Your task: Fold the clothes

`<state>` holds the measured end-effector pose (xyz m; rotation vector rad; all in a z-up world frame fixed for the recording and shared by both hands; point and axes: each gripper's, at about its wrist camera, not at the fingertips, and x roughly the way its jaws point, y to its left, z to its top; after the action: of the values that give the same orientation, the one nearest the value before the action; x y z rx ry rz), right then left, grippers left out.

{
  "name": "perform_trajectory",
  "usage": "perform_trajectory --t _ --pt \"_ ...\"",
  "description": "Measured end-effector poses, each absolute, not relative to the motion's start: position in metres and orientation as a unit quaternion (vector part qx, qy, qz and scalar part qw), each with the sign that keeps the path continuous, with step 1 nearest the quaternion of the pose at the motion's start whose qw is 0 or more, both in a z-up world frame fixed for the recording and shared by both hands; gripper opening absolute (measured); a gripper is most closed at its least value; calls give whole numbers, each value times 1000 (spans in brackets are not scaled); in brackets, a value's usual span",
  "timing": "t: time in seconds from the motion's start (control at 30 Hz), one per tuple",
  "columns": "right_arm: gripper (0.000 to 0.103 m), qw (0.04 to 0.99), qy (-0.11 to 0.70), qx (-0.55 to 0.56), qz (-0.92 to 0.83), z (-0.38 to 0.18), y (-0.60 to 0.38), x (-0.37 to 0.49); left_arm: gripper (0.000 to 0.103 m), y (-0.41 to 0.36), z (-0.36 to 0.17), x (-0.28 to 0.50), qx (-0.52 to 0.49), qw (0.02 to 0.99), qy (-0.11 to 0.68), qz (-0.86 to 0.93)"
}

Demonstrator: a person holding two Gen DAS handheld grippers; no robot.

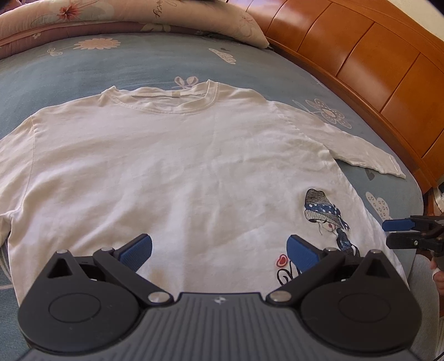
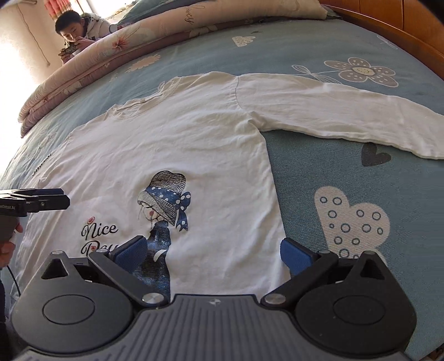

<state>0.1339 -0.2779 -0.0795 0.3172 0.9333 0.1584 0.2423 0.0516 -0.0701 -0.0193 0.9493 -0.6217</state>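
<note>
A white long-sleeved shirt (image 1: pixel 172 166) lies flat and face up on the bed, collar at the far side, with a printed girl in a blue hat (image 1: pixel 326 213) near its right hem. Its right sleeve (image 2: pixel 347 111) stretches out sideways. My left gripper (image 1: pixel 219 251) hovers open over the lower middle of the shirt, nothing between its blue pads. My right gripper (image 2: pixel 212 250) hangs open above the shirt's lower right edge, one pad over the print (image 2: pixel 166 200), the other over the bedsheet. Each gripper appears side-on in the other's view: the right (image 1: pixel 399 230), the left (image 2: pixel 50 198).
The blue flowered bedsheet (image 1: pixel 138 64) covers the bed. A folded pink quilt (image 2: pixel 91 64) and pillow (image 1: pixel 194 19) lie along the far side. An orange wooden headboard (image 1: pixel 374 69) runs on the right. A person (image 2: pixel 80 30) sits beyond the quilt.
</note>
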Motion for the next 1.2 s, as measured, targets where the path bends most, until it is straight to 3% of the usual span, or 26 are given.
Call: perform_trajectory --t 0.63,1.03,1.2 --pt "103 869 455 188 56 -86 -272 84 102 39 -81 233 18 839 458 -293" --pt "103 892 450 -7 38 -108 -214 75 102 35 -84 231 30 844 452 -289" --pt "103 893 450 -9 29 -107 -212 72 102 32 -85 229 42 846 449 -285"
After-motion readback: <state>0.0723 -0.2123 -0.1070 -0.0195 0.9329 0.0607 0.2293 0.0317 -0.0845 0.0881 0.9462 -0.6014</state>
